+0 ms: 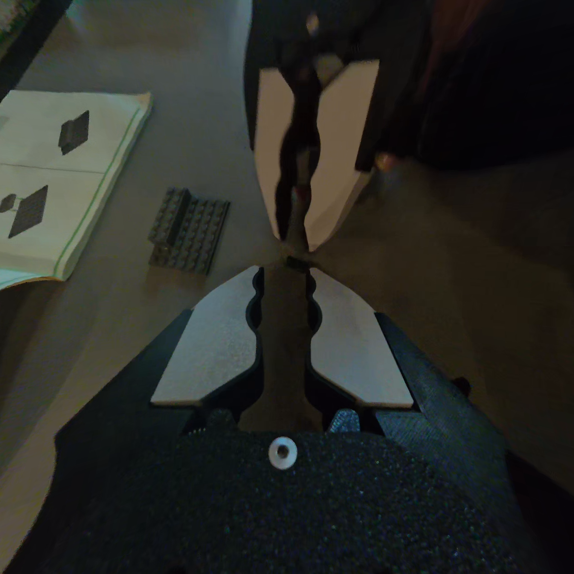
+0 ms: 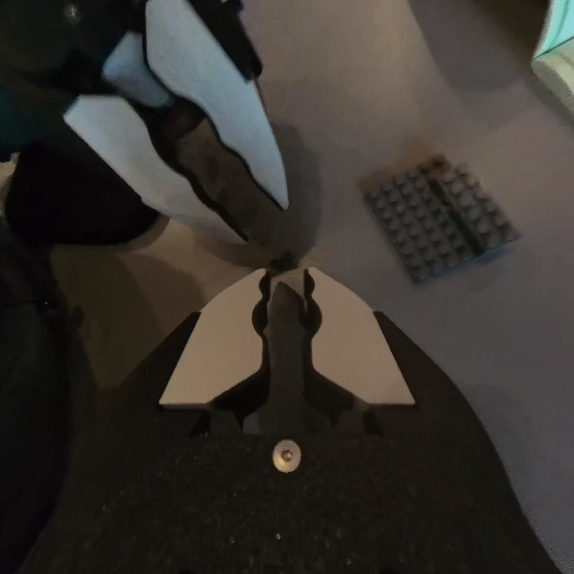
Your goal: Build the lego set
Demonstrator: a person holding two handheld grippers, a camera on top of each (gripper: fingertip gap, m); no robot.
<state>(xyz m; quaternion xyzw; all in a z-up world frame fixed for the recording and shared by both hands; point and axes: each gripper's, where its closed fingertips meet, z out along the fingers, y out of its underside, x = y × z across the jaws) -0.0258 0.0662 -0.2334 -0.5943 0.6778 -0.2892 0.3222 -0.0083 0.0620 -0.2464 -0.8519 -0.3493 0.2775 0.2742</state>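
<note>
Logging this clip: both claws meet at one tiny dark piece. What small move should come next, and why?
Probably carry the small dark piece toward the grey studded plate. Left claw and right claw meet tip to tip around it, apart from the plate; which one grips it is unclear.

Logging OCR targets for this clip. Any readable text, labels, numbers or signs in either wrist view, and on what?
None readable.
Instruction booklet: only printed part diagrams and green border lines show; no legible words or numbers.
Grey lego plate assembly: studs too blurred for any marking.
Left gripper, right gripper, small dark piece: no markings seen.
</note>
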